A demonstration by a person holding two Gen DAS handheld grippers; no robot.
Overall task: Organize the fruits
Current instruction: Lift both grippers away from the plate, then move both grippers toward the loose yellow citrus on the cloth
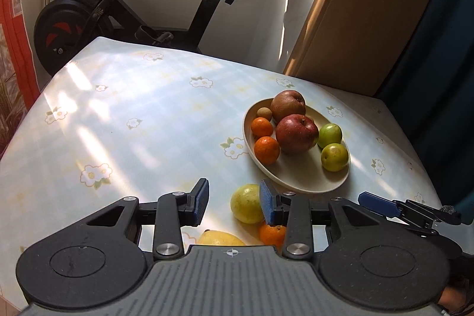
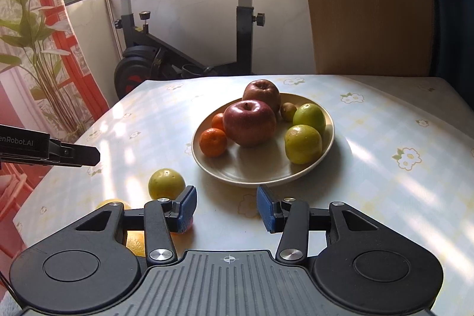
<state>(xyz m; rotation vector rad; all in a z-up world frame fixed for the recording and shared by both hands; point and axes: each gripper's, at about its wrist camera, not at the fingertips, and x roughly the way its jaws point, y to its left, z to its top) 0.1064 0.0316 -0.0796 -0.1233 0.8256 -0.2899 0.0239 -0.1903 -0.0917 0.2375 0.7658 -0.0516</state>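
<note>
A cream plate (image 2: 251, 168) on the flowered tablecloth holds two red apples (image 2: 248, 122), two mandarins (image 2: 212, 142), two green fruits (image 2: 302, 143) and a small brown fruit (image 2: 288, 111). Near the plate's front, a yellow-green fruit (image 1: 246, 202), a mandarin (image 1: 271, 234) and a yellow fruit (image 1: 220, 239) lie loose on the table. My left gripper (image 1: 234, 202) is open and holds nothing; the yellow-green fruit lies just beyond its right finger. My right gripper (image 2: 227, 206) is open over bare cloth in front of the plate, with the yellow-green fruit (image 2: 166, 183) beyond its left finger.
An exercise bike (image 2: 189, 49) stands behind the table's far edge. A wooden panel (image 2: 370, 5) rises at the back right. A red patterned curtain (image 2: 35, 49) hangs to the left. The table's left edge (image 1: 32, 108) is near the curtain.
</note>
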